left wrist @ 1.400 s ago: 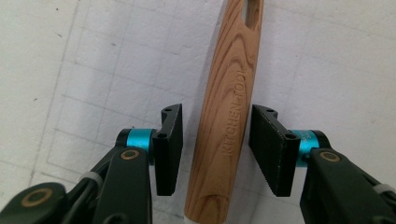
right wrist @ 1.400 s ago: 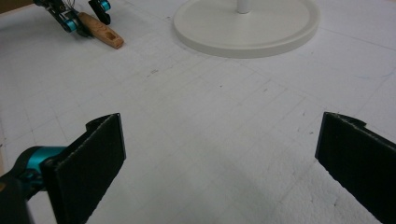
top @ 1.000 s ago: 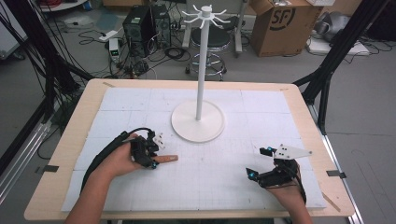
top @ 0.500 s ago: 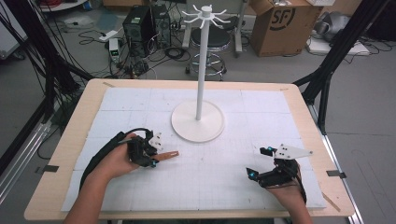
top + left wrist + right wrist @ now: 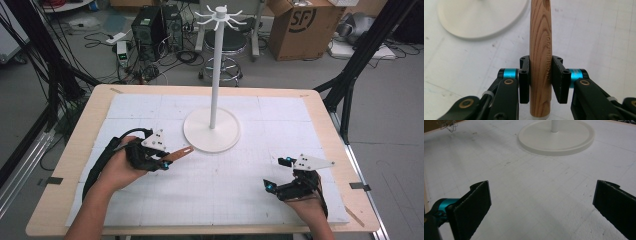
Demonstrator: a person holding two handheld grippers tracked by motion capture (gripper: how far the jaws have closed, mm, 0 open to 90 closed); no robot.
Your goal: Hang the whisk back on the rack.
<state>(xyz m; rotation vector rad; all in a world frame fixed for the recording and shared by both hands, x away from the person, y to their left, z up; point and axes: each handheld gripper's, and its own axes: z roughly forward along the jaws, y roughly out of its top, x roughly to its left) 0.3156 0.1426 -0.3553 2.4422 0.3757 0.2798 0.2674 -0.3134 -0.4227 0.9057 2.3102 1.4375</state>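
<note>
A wooden utensil handle (image 5: pixel 178 153) with a hole near its far end sticks out of my left gripper (image 5: pixel 164 161), pointing toward the round base (image 5: pixel 211 131) of a white stand. In the left gripper view the handle (image 5: pixel 540 50) runs straight up between the two black pads, and my left gripper (image 5: pixel 540 80) is shut on it, held above the mat. The handle's working end is hidden below the jaws. My right gripper (image 5: pixel 278 173) rests at the front right of the mat. It stands wide open (image 5: pixel 544 207) with nothing between its pads.
The white stand's pole (image 5: pixel 216 75) rises from the base to a crown of hooks at the top. A white gridded mat (image 5: pixel 225 200) covers the wooden table (image 5: pixel 60 190). Beyond the far edge, a stool, computer cases and a cardboard box stand on the floor.
My left hand has risen off the mat with the wooden handle and swung it toward the stand's base. The right gripper has stayed where it was.
</note>
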